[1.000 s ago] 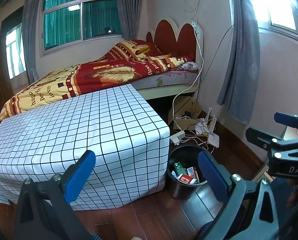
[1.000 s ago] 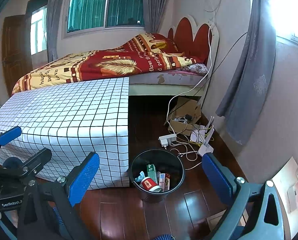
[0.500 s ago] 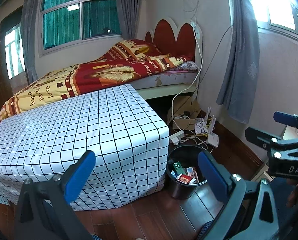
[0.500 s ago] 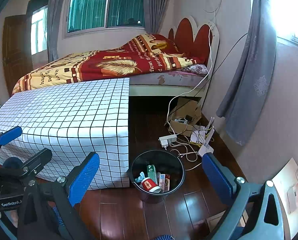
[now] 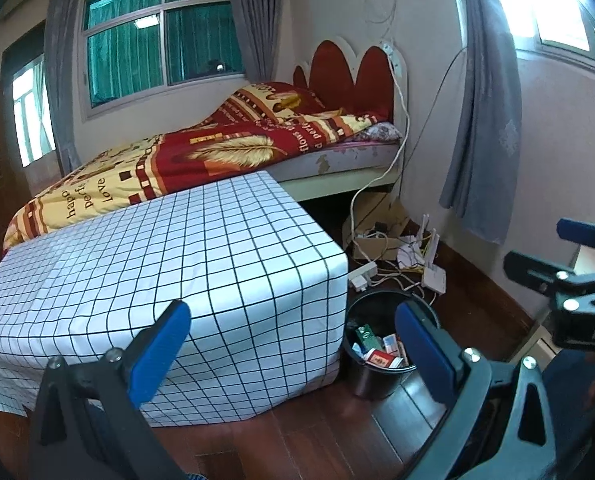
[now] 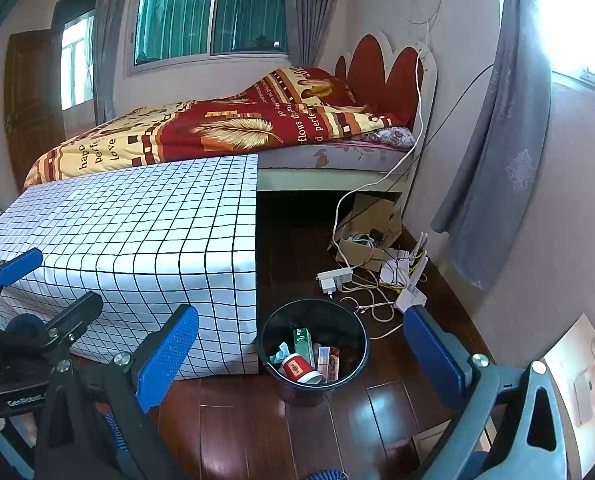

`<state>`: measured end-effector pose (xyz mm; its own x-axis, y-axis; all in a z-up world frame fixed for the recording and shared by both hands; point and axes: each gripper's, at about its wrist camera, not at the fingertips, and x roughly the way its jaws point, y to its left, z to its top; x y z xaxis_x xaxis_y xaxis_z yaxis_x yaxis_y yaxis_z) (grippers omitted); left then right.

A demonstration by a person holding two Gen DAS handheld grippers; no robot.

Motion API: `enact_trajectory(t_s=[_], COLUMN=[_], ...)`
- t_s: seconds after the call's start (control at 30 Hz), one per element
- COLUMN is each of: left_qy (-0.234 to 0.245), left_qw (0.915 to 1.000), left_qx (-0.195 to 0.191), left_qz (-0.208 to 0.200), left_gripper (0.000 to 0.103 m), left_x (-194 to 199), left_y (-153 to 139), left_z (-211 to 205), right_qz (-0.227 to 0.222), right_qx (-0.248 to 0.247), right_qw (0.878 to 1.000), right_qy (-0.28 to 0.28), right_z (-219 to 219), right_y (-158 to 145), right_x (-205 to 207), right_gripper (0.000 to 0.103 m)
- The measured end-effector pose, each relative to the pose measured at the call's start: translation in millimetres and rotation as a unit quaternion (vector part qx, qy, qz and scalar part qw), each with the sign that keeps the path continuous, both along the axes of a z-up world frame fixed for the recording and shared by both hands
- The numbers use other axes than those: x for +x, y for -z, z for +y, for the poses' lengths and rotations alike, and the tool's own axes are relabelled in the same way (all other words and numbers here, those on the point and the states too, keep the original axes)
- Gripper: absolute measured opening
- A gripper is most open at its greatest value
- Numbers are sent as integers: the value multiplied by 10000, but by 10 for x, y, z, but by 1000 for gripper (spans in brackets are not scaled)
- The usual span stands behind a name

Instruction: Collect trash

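Note:
A black trash bin (image 6: 353, 344) stands on the wooden floor beside the checkered table (image 6: 137, 240). It holds a red paper cup (image 6: 297, 368), a green carton (image 6: 302, 340) and small packs. The bin also shows in the left wrist view (image 5: 367, 376). My left gripper (image 5: 293, 344) is open and empty, held above the table corner and the bin. My right gripper (image 6: 301, 352) is open and empty, above the bin. Each gripper shows at the edge of the other's view.
A bed (image 6: 225, 128) with a red and yellow blanket stands behind the table. A power strip (image 6: 335, 278), cables, a router (image 6: 411, 300) and a cardboard box (image 6: 371, 232) lie on the floor by the wall. Grey curtains (image 6: 501, 160) hang at right.

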<state>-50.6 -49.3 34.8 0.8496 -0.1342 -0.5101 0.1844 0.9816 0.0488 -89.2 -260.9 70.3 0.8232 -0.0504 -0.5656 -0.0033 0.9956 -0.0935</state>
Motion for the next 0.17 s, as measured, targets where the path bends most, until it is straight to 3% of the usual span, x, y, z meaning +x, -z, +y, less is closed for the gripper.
enact_trajectory(t_s=[0.17], left_qy=[50], left_qw=[9999], left_qx=[-7], left_qz=[104], left_gripper=[103], left_x=[20], left_y=[33], left_z=[21], right_qz=[34], right_qx=[9], right_qw=[10000], right_qy=[14], right_z=[-27], right_y=[23], right_x=[1], right_gripper=[103])
